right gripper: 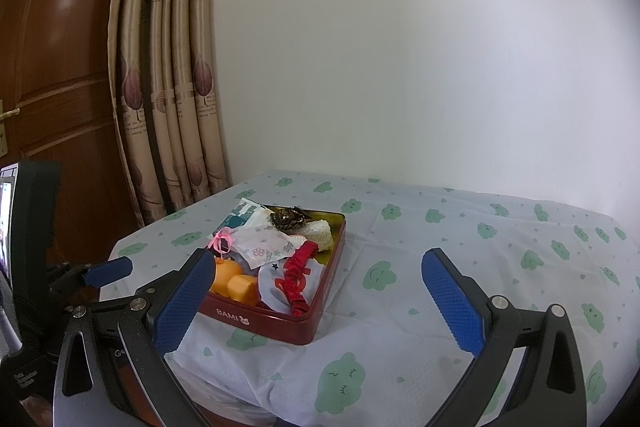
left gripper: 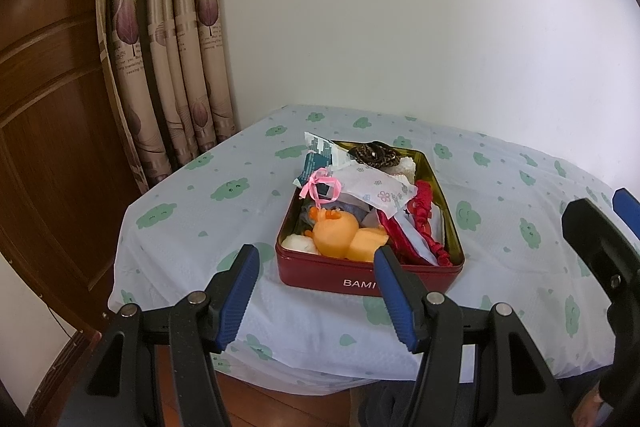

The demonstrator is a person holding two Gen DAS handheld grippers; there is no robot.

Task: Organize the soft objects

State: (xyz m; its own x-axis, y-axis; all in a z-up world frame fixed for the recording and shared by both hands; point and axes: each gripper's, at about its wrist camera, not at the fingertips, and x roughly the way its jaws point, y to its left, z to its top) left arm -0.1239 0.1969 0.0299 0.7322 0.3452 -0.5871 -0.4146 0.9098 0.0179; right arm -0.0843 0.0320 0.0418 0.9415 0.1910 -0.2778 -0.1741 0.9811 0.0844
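Both my left gripper point(left gripper: 316, 263) and right gripper point(right gripper: 320, 291) hover wide open and empty short of the packed red tin point(left gripper: 320, 269), the sorting seemingly done or unstarted.

Toys point(left gripper: 336, 237) in tin point(left gripper: 320, 273) — on table point(left gripper: 192, 227)

- We read "BAMI" in white capitals on the near wall of the red tin point(left gripper: 320, 277); in the left wrist view the blue pad of a finger point(left gripper: 394, 291) cut the word off after the "I".
- In the right wrist view the same word stood whole on the red tin point(right gripper: 272, 321), with a small white animal-face mark just after it.
- The curtain point(left gripper: 176, 39) carried printed lines of small lettering, which we could not make out.
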